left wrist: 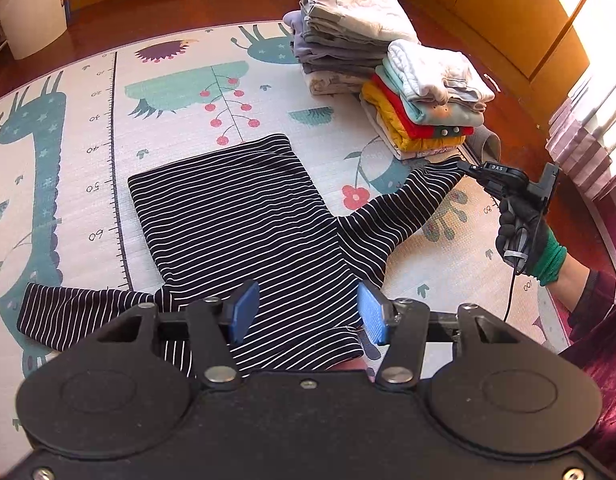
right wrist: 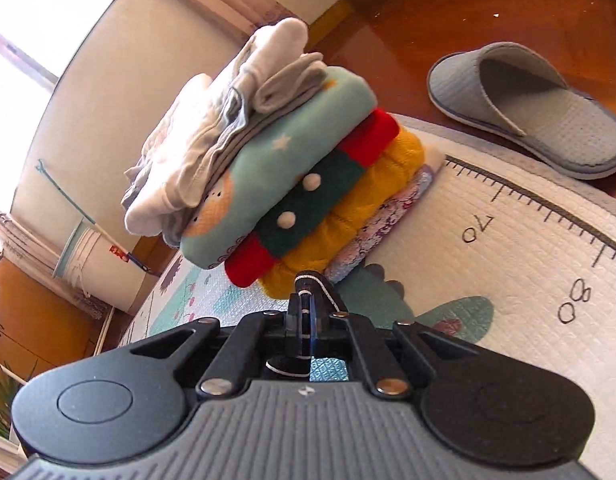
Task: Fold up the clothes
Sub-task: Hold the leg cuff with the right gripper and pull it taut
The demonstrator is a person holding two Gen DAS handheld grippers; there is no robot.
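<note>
A black shirt with thin white stripes lies flat on the play mat, its body spread out in the middle. My left gripper hovers open over the shirt's near edge, blue pads apart with nothing between them. The shirt's right sleeve stretches toward the right, where my right gripper is shut on the cuff. The left sleeve lies on the mat at the near left. In the right wrist view the fingers are pinched together on striped fabric.
Two stacks of folded clothes stand at the mat's far right: a tall grey-white one and a colourful one, which rises just past my right gripper. A grey slipper lies on the wooden floor. A white bin stands far left.
</note>
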